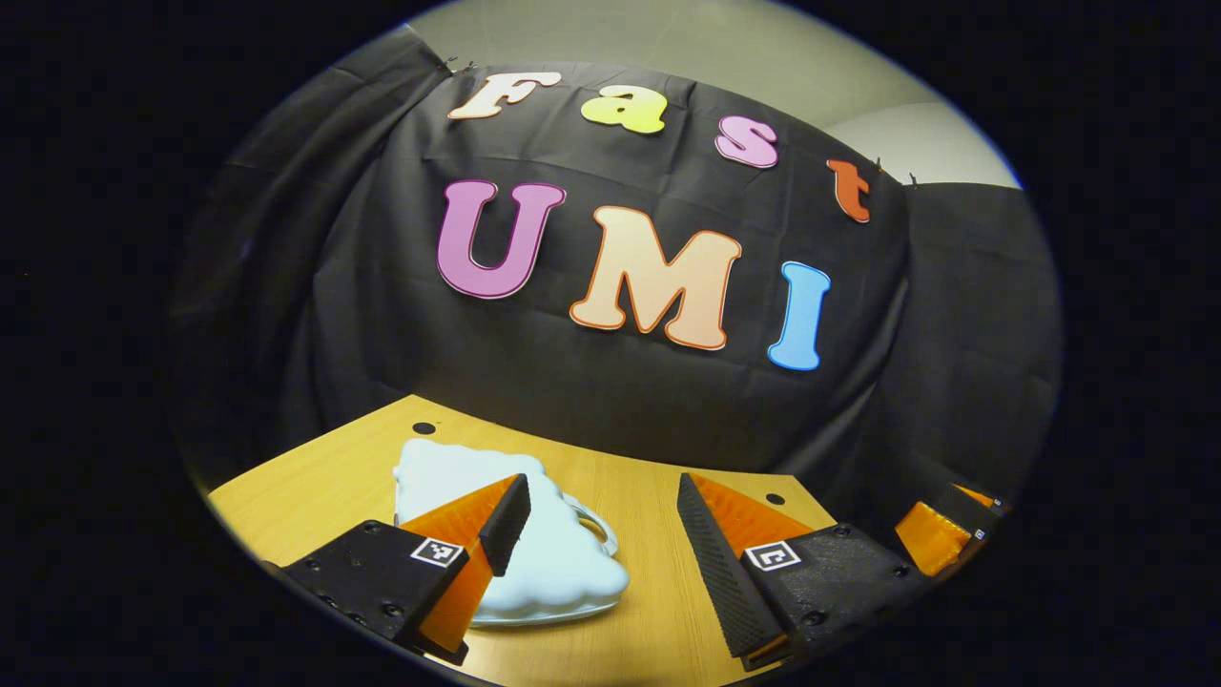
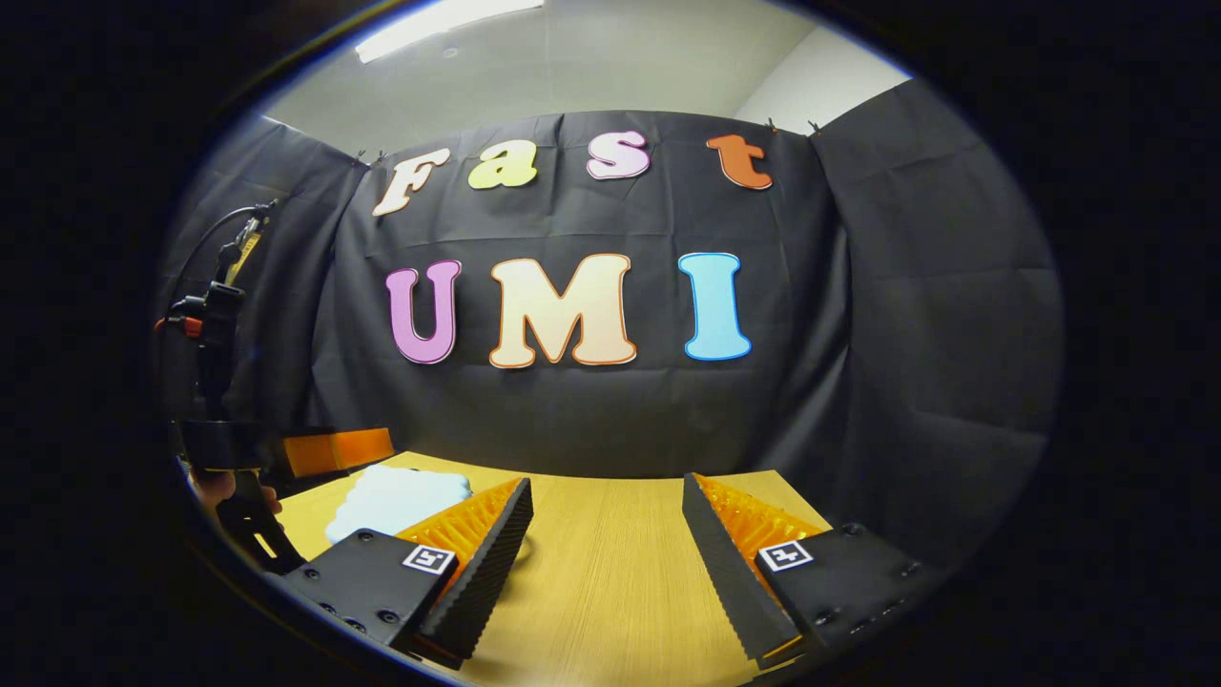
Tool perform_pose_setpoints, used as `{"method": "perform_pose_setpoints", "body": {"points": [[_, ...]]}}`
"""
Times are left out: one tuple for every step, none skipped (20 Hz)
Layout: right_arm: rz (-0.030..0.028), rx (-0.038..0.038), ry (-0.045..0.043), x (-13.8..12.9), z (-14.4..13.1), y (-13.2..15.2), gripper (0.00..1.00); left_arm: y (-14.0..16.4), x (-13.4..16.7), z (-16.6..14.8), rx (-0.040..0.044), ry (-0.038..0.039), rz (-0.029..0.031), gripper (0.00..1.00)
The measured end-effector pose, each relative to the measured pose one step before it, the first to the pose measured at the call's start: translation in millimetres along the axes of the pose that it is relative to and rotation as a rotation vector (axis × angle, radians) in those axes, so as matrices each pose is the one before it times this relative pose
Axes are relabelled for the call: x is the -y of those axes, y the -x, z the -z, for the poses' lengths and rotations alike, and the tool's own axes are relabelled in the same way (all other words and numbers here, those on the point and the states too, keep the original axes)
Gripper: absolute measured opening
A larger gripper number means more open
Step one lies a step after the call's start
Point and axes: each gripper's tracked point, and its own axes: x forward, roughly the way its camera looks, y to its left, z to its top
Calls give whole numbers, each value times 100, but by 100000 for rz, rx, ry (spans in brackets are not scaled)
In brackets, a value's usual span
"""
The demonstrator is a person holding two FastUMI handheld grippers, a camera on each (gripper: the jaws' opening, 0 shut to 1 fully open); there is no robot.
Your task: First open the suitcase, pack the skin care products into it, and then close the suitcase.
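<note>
A small pale blue-white suitcase with a scalloped, cloud-like outline lies flat and closed on the wooden table, its handle on the right side. My left gripper hovers open above it, its left finger over the case lid. In the right gripper view the same suitcase lies at the left, behind my open right gripper, which holds nothing. The left gripper and the hand holding it are at the far left of that view. I cannot see skin care products.
The right gripper pokes in at the right edge of the left gripper view. Black cloth walls close the table's back and sides. Two small dark holes mark the tabletop near its rear corners.
</note>
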Motion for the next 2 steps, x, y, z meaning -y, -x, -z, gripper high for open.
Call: {"method": "perform_pose_setpoints", "body": {"points": [[25,-75,64,-57,9,63,99,29,-56,14,24,-138,-269,91],[90,-13,25,18,-28,133,99,1,-26,176,-300,-30,-130,91]]}}
